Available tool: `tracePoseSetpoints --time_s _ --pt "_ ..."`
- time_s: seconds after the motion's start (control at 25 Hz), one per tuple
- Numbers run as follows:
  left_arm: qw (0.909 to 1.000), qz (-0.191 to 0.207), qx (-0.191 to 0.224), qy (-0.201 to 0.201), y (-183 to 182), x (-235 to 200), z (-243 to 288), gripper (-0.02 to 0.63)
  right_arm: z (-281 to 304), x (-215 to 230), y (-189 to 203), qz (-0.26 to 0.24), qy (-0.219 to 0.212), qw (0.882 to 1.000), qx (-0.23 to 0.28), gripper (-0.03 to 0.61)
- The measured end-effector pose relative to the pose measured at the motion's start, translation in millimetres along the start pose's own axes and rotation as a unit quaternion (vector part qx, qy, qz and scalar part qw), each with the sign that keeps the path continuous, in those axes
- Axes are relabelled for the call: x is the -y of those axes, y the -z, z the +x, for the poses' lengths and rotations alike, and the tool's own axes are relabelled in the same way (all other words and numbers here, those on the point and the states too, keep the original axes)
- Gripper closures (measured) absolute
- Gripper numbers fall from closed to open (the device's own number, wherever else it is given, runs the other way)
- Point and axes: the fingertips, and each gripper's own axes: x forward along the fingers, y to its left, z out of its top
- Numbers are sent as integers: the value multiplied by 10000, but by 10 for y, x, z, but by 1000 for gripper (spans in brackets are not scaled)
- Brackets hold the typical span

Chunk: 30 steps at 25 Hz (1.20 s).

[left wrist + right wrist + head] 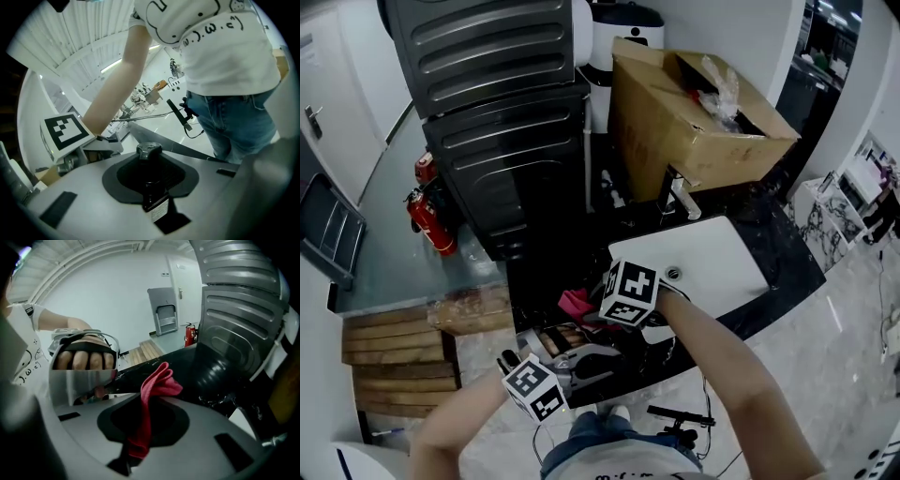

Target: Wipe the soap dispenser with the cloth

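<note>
Grips stiff, probably slick soap dispenser (152, 194) by its body with part-closed left gripper (151, 164) at lower centre of frame — pinches soft, limp cloth (157, 385) tight in right gripper (149, 411), loose fold free.

Left gripper view: soap dispenser (151, 180) lower body buried between the jaws; label (161, 211) print too small to read. Head view: cloth (575, 305) partly covered by a marker cube (630, 292); dispenser cannot be picked out there.
</note>
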Motion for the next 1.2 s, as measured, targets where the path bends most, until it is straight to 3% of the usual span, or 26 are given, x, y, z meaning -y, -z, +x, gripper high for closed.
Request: tracePoseSetpoints --time_s 0.16,0.28,0.4,0.56,0.84,1.08,1.2 --pt "9996 -228 52 -140 29 -46 -39 520 111 142 26 222 243 9994 -52 526" --pt "9999 -64 51 -82 1 -7 -22 520 78 119 9 -14 235 9997 -90 526" --pt "9997 232 21 41 -30 60 -2 520 -86 -76 -155 -225 -204 9992 263 526" --pt "9987 504 -4 83 -36 135 0 520 -240 -346 -308 -81 -947 9936 607 528" --pt "9947 982 -231 187 -20 214 -15 520 -104 -401 -177 626 -1381 9880 279 528" --pt "9925 1163 -309 227 -8 274 -52 518 -146 -545 -132 591 -1682 9839 -147 528" --pt "9921 1181 -342 240 -12 280 -67 518 -101 -525 -143 401 -1524 9872 -234 528"
